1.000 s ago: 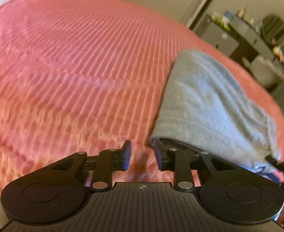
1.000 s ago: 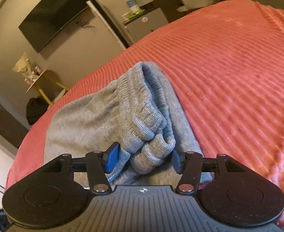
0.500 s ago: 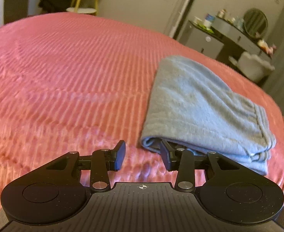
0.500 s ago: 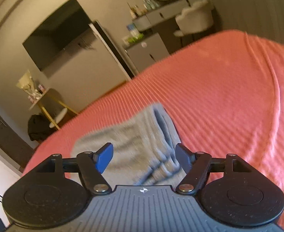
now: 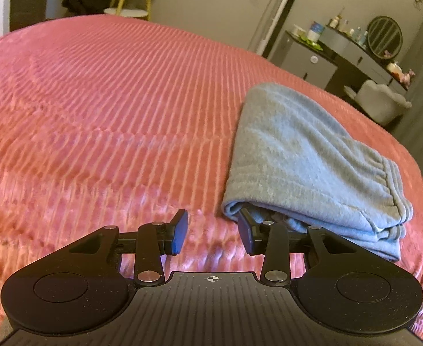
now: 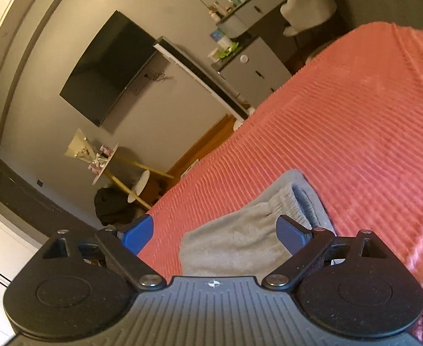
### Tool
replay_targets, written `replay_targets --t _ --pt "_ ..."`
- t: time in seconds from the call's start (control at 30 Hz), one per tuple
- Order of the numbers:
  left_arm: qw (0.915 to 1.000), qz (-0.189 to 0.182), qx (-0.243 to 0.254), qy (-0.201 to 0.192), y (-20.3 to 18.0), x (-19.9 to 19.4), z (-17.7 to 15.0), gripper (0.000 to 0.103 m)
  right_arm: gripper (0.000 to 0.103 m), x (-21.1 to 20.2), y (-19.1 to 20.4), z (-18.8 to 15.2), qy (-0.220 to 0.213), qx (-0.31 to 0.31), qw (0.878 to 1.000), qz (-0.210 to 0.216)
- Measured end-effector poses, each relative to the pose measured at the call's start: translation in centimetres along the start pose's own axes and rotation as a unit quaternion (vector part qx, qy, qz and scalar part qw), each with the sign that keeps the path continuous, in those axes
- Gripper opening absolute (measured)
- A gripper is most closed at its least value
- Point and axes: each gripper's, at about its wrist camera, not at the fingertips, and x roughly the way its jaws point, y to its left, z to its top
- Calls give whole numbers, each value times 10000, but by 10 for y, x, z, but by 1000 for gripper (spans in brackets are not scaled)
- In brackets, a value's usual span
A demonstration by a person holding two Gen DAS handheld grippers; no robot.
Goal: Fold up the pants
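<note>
The grey pants [image 5: 303, 155] lie folded in a compact stack on the pink ribbed bedspread [image 5: 101, 121], at the right of the left wrist view. My left gripper [image 5: 212, 232] is open and empty, just in front of the stack's near left corner. In the right wrist view the pants [image 6: 248, 230] lie below, with the ribbed waistband at their far end. My right gripper [image 6: 215, 230] is wide open and empty, raised above the pants.
The bedspread [image 6: 355, 132] covers the whole bed. Beyond the bed are a grey cabinet [image 5: 309, 63], a dresser with a round mirror [image 5: 384, 37], a white chair [image 5: 381, 101], a wall TV [image 6: 110, 66] and a small side table [image 6: 104, 164].
Both grippers let go of the pants and pulled back. The right gripper opened wider, rose and tilted up toward the room. The pants now rest folded on the bed.
</note>
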Motion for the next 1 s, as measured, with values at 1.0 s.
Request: replay_targets --t 1.0 --pt "9883 -853 904 884 -68 105 92 73 75 204 -134 -9 2421 331 9691 328"
